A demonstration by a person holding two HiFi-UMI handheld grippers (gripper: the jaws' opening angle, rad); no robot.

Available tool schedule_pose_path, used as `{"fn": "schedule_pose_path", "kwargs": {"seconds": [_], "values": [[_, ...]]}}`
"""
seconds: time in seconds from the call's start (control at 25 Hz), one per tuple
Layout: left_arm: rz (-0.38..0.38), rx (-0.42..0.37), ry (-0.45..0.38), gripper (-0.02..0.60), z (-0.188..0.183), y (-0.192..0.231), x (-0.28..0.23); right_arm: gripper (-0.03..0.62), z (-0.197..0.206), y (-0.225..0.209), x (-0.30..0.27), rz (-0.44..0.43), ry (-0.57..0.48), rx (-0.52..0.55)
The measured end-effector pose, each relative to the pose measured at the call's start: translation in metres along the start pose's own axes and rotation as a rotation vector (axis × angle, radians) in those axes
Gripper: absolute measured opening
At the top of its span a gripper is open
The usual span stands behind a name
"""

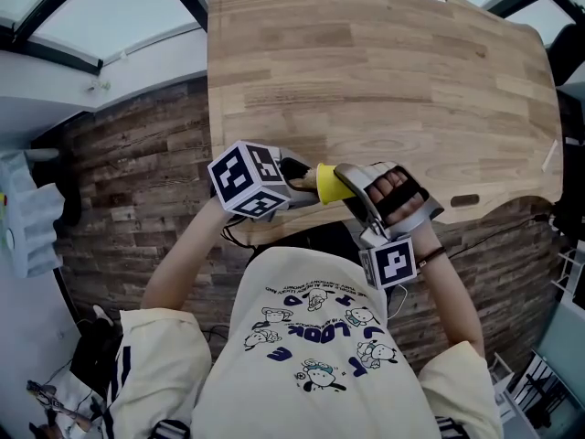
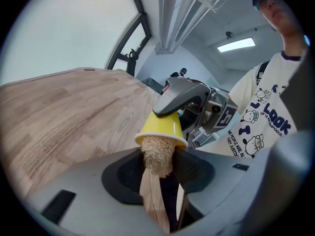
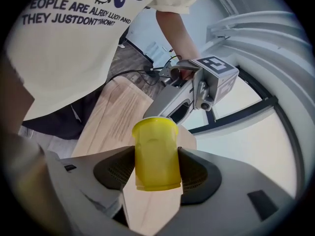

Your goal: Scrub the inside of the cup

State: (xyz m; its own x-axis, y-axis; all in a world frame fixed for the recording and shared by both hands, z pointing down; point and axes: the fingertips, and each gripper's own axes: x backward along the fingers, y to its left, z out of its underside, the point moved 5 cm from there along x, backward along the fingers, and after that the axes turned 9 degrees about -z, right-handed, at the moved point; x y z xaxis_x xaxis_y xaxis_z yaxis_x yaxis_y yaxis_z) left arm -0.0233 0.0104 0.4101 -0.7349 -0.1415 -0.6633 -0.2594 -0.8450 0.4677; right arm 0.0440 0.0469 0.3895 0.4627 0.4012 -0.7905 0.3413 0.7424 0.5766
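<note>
While the pale wooden table (image 1: 384,80) fills the upper middle of the head view, with dark plank floor (image 1: 128,181) to its left, the yellow cup (image 3: 155,146) lies sideways at frame centre above the table's near edge, clamped between the right gripper's (image 3: 156,162) pads. The left gripper (image 2: 158,160) is clenched on a tan fibrous scrubber (image 2: 157,149), whose tip meets the cup's mouth.

Cup (image 3: 156,154) is recorded as plain yellow, slightly translucent. Scrubber (image 2: 157,154) is noted as straw-tan, with a fibrous mesh texture. Bench (image 1: 384,80) is logged as pale wood, striped by plank grain. Floor (image 1: 128,181): dark brown weathered planks. Marker cube (image 1: 245,179): white, patterned with black squares. Shirt (image 1: 311,300): cream, printed in navy.
</note>
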Motion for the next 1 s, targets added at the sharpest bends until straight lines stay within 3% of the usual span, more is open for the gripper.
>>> {"fn": "schedule_pose_path", "kwargs": {"seconds": [0.36,1.0], "values": [[0.072,0.065,-0.020,0.178,-0.0010,-0.0008,0.0009,0.264,-0.0017,-0.0008,0.0051,0.042,0.015,0.098],[-0.059,-0.015,0.020,0.175,-0.0049,0.0019,0.0014,0.265,0.0031,-0.0050,-0.0026,-0.063,-0.045,-0.121]]}}
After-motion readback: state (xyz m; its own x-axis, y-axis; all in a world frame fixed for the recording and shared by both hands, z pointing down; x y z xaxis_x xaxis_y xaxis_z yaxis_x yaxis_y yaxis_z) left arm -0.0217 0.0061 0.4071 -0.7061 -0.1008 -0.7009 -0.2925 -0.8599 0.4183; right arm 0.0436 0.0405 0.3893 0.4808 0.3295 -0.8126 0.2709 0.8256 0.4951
